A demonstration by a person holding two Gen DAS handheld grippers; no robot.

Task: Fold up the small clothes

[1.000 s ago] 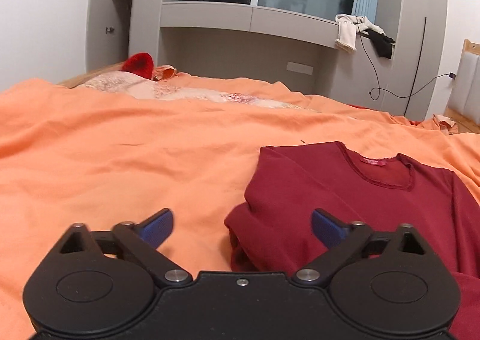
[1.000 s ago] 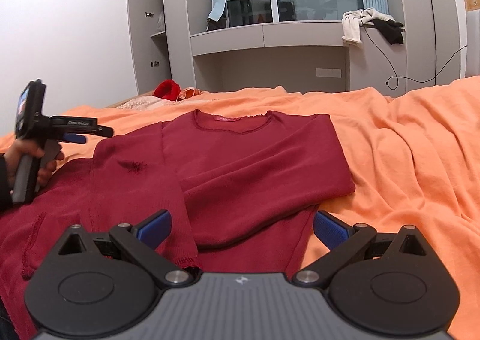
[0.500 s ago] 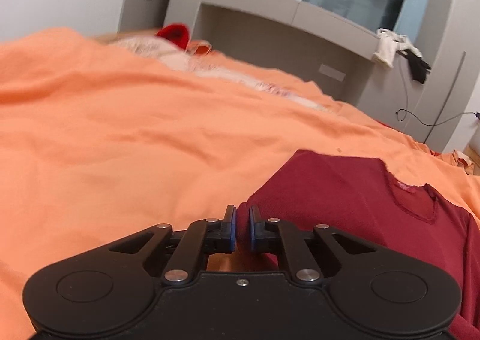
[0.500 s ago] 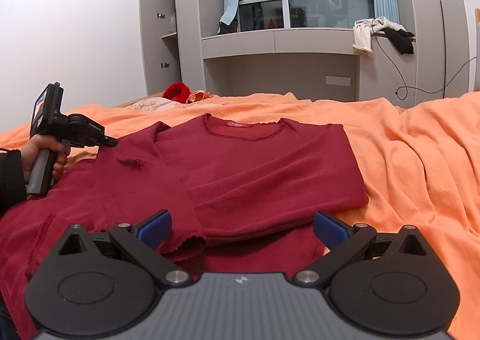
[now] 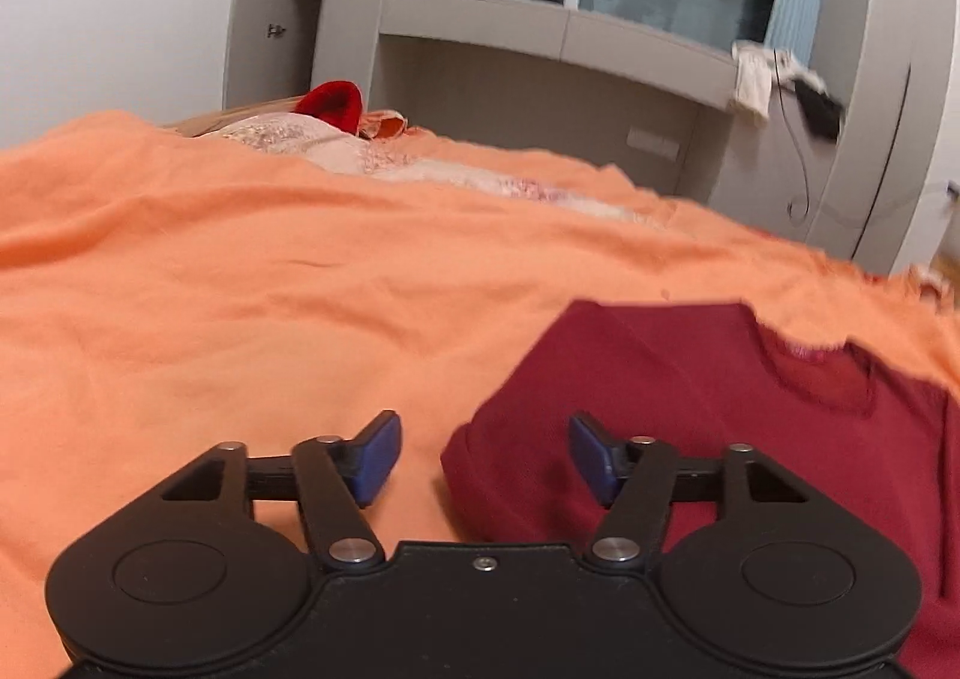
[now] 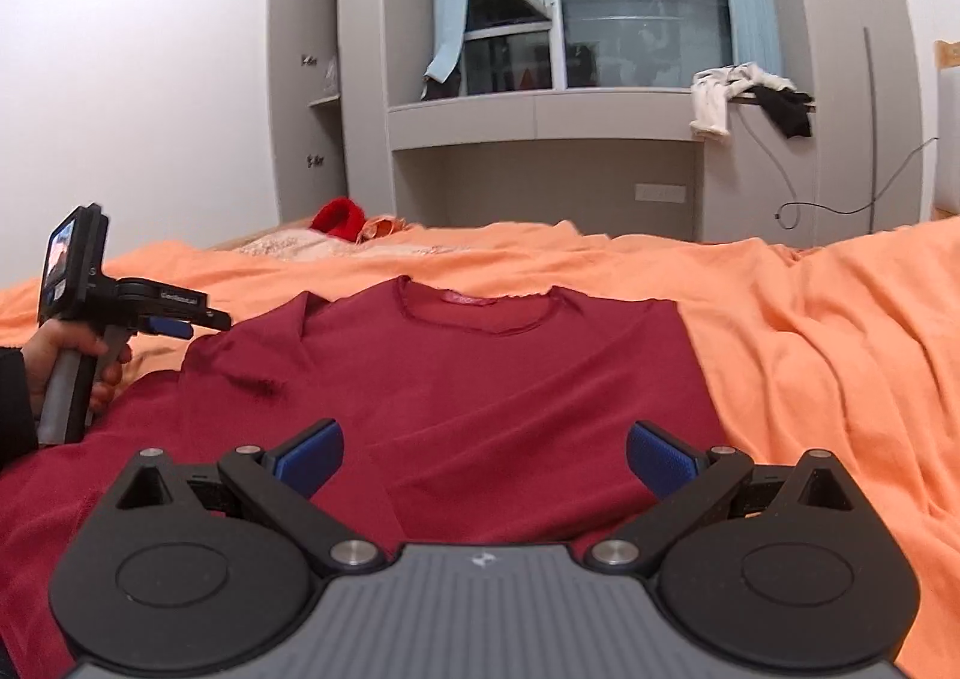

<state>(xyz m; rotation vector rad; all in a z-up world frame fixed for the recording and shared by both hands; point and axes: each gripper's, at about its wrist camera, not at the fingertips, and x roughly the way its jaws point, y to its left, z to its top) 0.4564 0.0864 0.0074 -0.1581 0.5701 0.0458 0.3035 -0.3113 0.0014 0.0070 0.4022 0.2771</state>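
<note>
- One dark red long-sleeved top [image 6: 492, 379] spread on orange bedsheet [image 6: 840, 331].
- Left gripper [image 5: 485, 460]: jaws opening, top's folded edge between them, unpinched.
- Right gripper [image 6: 485, 463]: jaws wide, empty; top at 12 o'clock.

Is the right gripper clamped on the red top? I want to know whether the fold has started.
No, the right gripper hovers over the red top with its jaws wide apart.

Dark red top [image 6: 492, 373] on plain orange bedsheet [image 5: 240, 283] — black claws, blue pads [image 6: 309, 454].
</note>
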